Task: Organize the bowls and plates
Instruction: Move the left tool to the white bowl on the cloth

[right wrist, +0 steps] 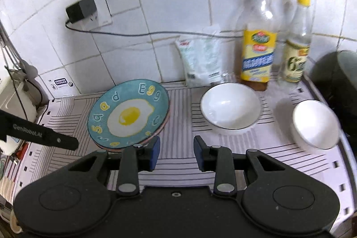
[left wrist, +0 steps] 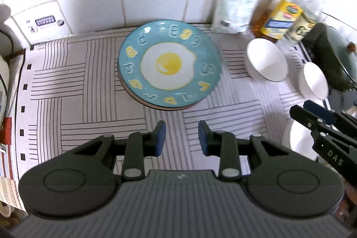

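Both claws, the left gripper and right gripper, hang apart and empty above the counter; the plates sit stacked near its back edge, while the white bowls toward its right edge remain unstacked.

black hand-held gripper – blue pads, silver screws, "das" marking – matte.

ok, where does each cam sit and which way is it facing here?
Left wrist: on the left gripper, angled down at the striped mat and egg plate; own open fingers show, right gripper at the right edge.
Right wrist: on the right gripper, angled down toward the tiled wall; own open fingers show, left gripper pokes in left.
Shared: egg plate, large white bowl, small white bowl, oil bottle.
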`<action>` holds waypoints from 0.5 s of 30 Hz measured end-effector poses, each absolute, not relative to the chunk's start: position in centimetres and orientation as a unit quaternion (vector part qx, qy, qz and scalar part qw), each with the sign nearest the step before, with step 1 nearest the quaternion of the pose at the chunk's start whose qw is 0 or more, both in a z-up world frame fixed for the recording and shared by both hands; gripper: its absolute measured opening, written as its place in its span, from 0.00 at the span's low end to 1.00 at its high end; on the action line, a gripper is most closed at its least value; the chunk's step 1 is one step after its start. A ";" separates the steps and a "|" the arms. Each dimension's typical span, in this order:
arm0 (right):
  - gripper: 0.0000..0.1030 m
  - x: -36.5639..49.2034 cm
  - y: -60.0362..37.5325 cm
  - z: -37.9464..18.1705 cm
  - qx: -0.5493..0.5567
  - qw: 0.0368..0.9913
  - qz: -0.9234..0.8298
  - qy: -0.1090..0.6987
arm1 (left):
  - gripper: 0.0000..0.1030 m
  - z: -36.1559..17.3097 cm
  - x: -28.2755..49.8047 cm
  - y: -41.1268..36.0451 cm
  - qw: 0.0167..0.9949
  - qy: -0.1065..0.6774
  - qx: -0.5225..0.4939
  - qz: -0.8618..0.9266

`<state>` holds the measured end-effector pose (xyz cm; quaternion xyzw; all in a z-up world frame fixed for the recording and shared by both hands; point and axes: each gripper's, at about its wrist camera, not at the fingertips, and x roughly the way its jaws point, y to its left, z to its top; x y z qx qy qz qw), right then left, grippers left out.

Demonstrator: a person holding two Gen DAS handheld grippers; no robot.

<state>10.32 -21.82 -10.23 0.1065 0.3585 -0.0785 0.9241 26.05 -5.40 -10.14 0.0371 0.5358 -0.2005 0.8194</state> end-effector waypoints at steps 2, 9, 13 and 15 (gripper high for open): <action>0.41 8.9 -22.4 -9.5 0.093 0.929 -0.074 0.350 | 0.30 -9.3 25.0 -6.1 0.823 0.528 0.044 -0.202; 0.55 4.6 -25.5 -7.7 0.051 0.949 -0.034 0.310 | 0.31 -7.4 21.0 -9.3 0.836 0.513 0.040 -0.192; 0.62 2.4 -27.6 -7.7 0.042 0.951 0.004 0.306 | 0.32 -7.2 18.8 -12.2 0.836 0.517 0.034 -0.183; 0.65 1.4 -28.4 -7.9 0.031 0.950 0.016 0.309 | 0.36 -7.3 17.7 -13.6 0.836 0.517 0.035 -0.180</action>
